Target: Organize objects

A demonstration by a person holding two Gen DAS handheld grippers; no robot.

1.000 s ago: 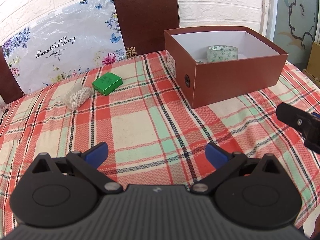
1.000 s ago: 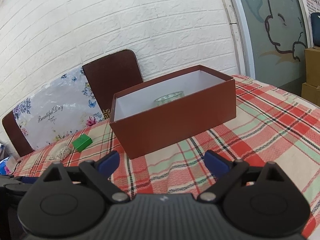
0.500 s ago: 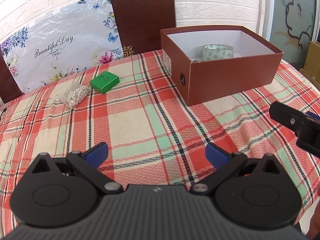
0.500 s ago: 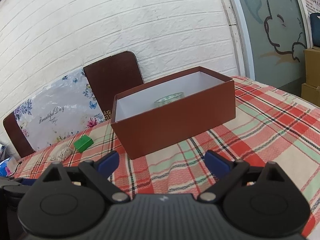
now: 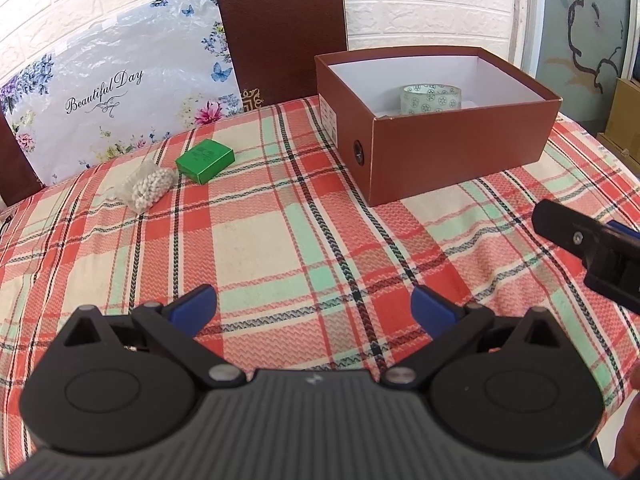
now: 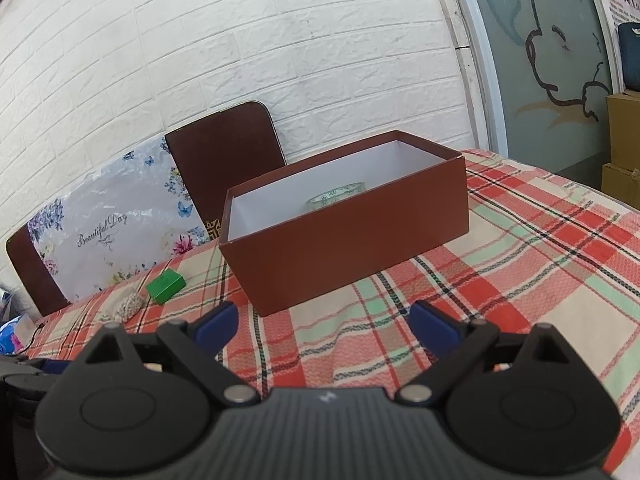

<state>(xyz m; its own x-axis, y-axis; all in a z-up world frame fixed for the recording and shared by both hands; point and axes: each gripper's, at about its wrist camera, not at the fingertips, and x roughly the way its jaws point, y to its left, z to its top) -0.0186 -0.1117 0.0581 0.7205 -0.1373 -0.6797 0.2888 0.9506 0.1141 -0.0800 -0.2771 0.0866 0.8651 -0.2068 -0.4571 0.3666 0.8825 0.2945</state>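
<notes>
White brick wall backs my view, with a dark chair [image 5: 282, 36] and a floral "Beautiful Day" bag [image 5: 116, 92] against the far edge of the desk [image 5: 280, 240], which wears a red, cream and green plaid cloth. My left claw [image 5: 314, 308] hangs above the cloth with its blue fingers spread wide and nothing between them. My right claw [image 6: 324, 326] is equally wide and empty, pointed at the brown box [image 6: 348, 240]. That box sits open on the right side of the desk, and a roll of patterned tape [image 5: 430, 98] lies inside it. Well to the left, a small green box [image 5: 205, 160] rests just beside a clear bag of white beads [image 5: 150, 188].
</notes>
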